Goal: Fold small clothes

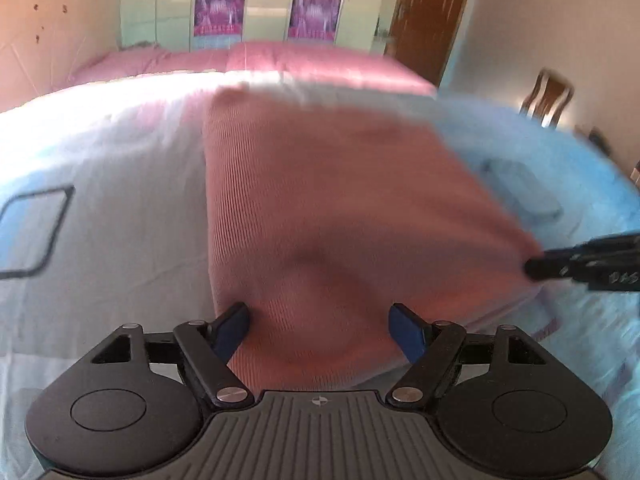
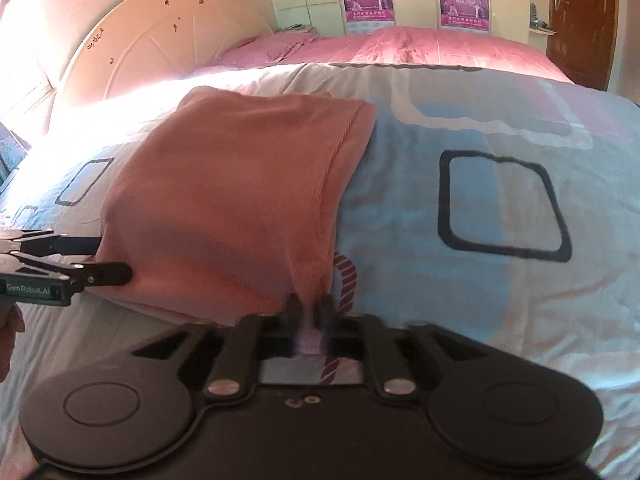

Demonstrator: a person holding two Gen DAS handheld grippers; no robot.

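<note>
The pink ribbed garment (image 2: 236, 204) lay flat as a folded rectangle on the patterned bedspread (image 2: 500, 288), its near edge toward you and its far edge toward the pink quilt (image 2: 440, 50) by the headboard (image 2: 132, 52). Your right gripper (image 2: 309, 312) sat at the near right corner, jaws narrow with a pinch of cloth drawn up between them; motion blur hid whether the pads truly pressed, so that grip could not be confirmed. Your left gripper (image 1: 320, 328) stood with jaws wide apart, straddling the near left edge without clamping it, probably to steady or align the hem. Holding both near corners would suit carrying that edge over for a further fold.
</note>
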